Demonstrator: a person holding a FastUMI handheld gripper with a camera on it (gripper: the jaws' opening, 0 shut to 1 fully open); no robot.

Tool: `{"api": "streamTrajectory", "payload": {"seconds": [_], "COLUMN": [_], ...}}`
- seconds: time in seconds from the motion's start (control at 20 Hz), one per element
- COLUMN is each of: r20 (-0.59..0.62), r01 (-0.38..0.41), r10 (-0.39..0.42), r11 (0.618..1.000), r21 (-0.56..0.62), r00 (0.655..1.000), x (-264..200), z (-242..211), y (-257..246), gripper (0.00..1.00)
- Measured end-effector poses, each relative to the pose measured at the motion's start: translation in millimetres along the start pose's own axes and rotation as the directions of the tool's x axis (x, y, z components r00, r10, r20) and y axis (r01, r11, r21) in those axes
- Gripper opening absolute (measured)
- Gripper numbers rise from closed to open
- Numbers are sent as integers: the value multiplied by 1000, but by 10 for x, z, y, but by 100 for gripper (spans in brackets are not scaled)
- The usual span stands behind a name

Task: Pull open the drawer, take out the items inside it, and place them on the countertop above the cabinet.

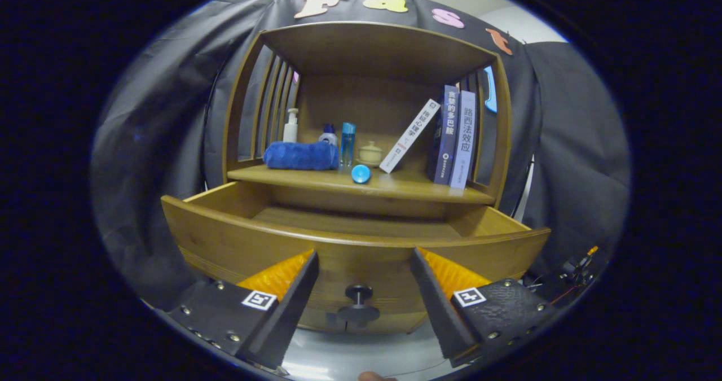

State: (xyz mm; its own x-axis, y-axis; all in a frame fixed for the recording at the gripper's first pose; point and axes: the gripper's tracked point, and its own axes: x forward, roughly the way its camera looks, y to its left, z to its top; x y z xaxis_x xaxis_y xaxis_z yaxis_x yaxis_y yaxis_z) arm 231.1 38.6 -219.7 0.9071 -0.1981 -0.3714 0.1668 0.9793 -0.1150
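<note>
1. In front of the wooden cabinet (361, 200), the drawer (350, 240) stands pulled out, its curved front panel facing the gripper (364, 259); the visible part of its floor is bare wood.
2. The gripper's two fingers are spread wide apart and hold nothing; the drawer's dark round knob (359, 299) sits between them, untouched by either.
3. On the countertop (395, 186) above the drawer, a folded blue towel (302, 155) lies toward the left edge, with a white pump bottle (291, 126) behind it.
4. Just right of the towel stand a small white bottle with a blue cap (329, 134) and a tall clear blue bottle (348, 144), then a small cream lidded jar (370, 153).
5. A blue ball (361, 174) rests near the front edge of the countertop, about midway along.
6. Toward the right edge, a white book (410, 135) leans against two upright dark and lilac books (457, 138).
7. Slatted wooden sides and a wooden top frame the countertop; black cloth (163, 144) hangs behind and beside the cabinet.
</note>
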Motion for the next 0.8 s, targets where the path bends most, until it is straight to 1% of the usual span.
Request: {"api": "streamTrajectory", "payload": {"seconds": [0.05,0.1,0.35,0.8], "r20": [18,-2,11,-18], "r01": [5,9,17,9], "r10": [-5,-9,-17,-10], "r11": [1000,1000,1000,1000], "r21": [4,-1,1,-9], "r00": [1000,1000,1000,1000], "x": [77,127,420,811], "z": [75,43,118,95], "y": [17,28,63,210], "gripper": [98,98,98,98]}}
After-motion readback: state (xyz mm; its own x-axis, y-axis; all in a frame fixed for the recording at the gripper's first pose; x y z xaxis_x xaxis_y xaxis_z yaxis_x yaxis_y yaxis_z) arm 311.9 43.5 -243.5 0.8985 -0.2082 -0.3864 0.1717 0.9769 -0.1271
